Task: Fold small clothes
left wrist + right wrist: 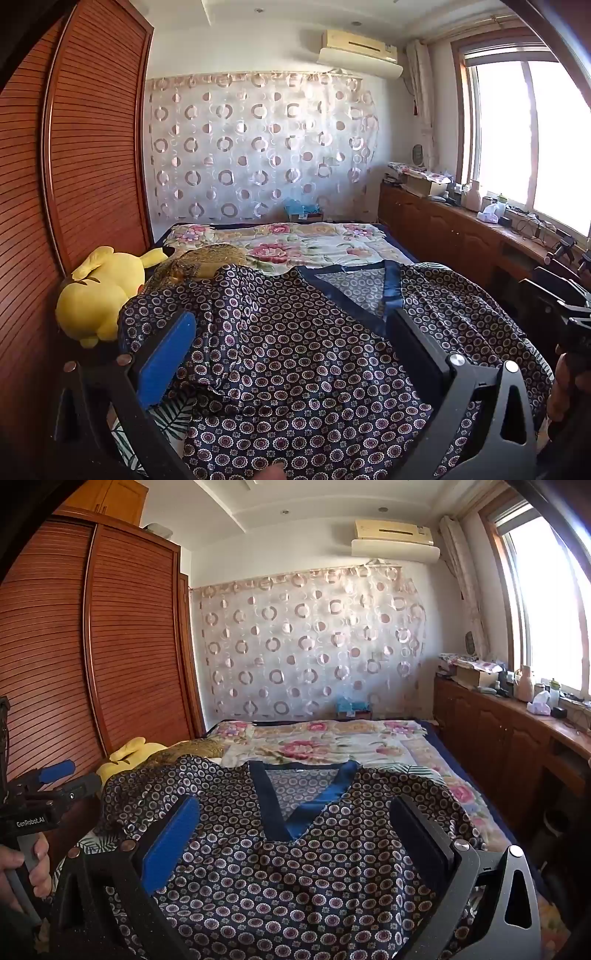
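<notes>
1. Both claws are released: the left gripper (291, 354) and right gripper (295, 834) hang with jaws wide over the dark navy V-neck top of glossy, ring-printed fabric (295, 362), grasping nothing.
2. That top lies face-up, spread on the bed with the pink-flowered quilt (332, 746), neckline away from the cameras.
3. It looks thin, limp and slippery — probably best pinched at a shoulder or sleeve edge.
4. Its left sleeve is bunched near a yellow plush toy (99, 291) — likely in the way; the slatted wooden wardrobe (129, 646) stands close behind.
</notes>
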Action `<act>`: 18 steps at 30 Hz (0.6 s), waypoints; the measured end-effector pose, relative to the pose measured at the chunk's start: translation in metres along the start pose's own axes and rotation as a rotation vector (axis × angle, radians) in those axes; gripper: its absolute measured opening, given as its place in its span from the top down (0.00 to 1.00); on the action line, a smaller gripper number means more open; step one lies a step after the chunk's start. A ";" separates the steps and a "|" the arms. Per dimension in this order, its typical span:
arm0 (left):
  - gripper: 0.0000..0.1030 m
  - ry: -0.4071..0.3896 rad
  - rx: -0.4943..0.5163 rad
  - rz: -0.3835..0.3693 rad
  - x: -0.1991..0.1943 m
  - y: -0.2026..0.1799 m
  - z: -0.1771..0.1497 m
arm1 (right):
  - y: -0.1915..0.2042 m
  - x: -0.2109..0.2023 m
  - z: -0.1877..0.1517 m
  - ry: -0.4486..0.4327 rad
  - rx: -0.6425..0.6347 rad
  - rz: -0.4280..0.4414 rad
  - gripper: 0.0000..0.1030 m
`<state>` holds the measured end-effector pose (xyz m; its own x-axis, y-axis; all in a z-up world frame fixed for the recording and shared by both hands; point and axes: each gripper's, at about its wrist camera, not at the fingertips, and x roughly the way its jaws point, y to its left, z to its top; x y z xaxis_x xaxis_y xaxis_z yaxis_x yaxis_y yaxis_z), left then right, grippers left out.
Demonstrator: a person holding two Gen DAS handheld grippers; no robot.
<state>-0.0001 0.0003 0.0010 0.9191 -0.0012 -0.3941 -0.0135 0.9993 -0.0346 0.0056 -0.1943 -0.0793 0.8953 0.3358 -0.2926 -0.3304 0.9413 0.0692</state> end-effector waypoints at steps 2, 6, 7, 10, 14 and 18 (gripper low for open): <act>0.00 0.002 0.004 -0.002 0.001 0.000 0.000 | 0.000 0.000 0.000 -0.001 -0.001 -0.001 0.00; 0.00 -0.001 0.004 0.004 0.001 0.000 -0.001 | 0.002 0.001 -0.002 0.002 -0.007 0.000 0.00; 0.00 -0.002 0.005 0.004 0.000 0.000 -0.001 | 0.002 0.001 -0.003 0.002 -0.007 0.000 0.00; 0.00 -0.004 0.004 0.002 0.001 0.003 0.000 | 0.004 0.000 -0.004 0.003 -0.010 -0.003 0.00; 0.00 -0.009 0.006 0.005 -0.003 0.004 0.004 | 0.001 0.003 -0.001 0.013 -0.008 0.003 0.00; 0.00 -0.012 0.009 0.007 -0.004 0.005 0.004 | 0.001 0.004 -0.002 0.013 -0.008 0.003 0.00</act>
<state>-0.0018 0.0054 0.0064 0.9236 0.0063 -0.3833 -0.0165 0.9996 -0.0232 0.0081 -0.1926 -0.0821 0.8906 0.3378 -0.3044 -0.3353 0.9400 0.0622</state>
